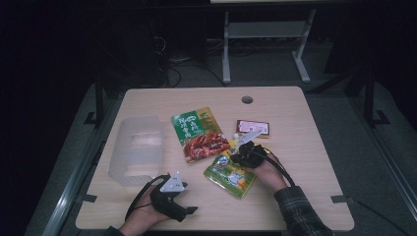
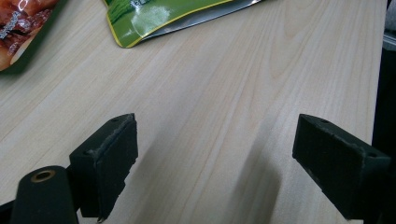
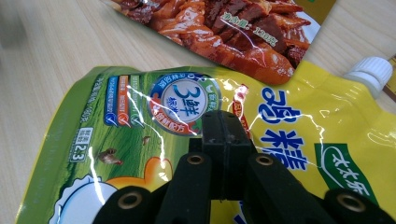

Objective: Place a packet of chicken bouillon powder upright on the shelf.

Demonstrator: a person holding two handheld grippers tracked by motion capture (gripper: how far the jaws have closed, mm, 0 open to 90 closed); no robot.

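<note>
A yellow-green spouted pouch (image 1: 231,174) lies flat on the wooden table (image 1: 295,162), with its white cap (image 3: 371,72) at the far end. My right gripper (image 1: 236,158) is over the pouch's upper part. In the right gripper view its jaws (image 3: 224,135) are pressed together just above the printed pouch (image 3: 116,140), with nothing seen between them. A green and red meat snack pack (image 1: 199,132) lies just beyond and overlaps the pouch's edge. My left gripper (image 1: 189,209) rests near the front edge, open over bare wood (image 2: 215,158), with nothing between its pads.
A clear plastic bin (image 1: 135,147) stands at the table's left side. A small brown packet (image 1: 253,128) lies behind my right gripper. There is a round cable hole (image 1: 247,100) near the far edge. White desk legs (image 1: 226,49) stand on the floor beyond.
</note>
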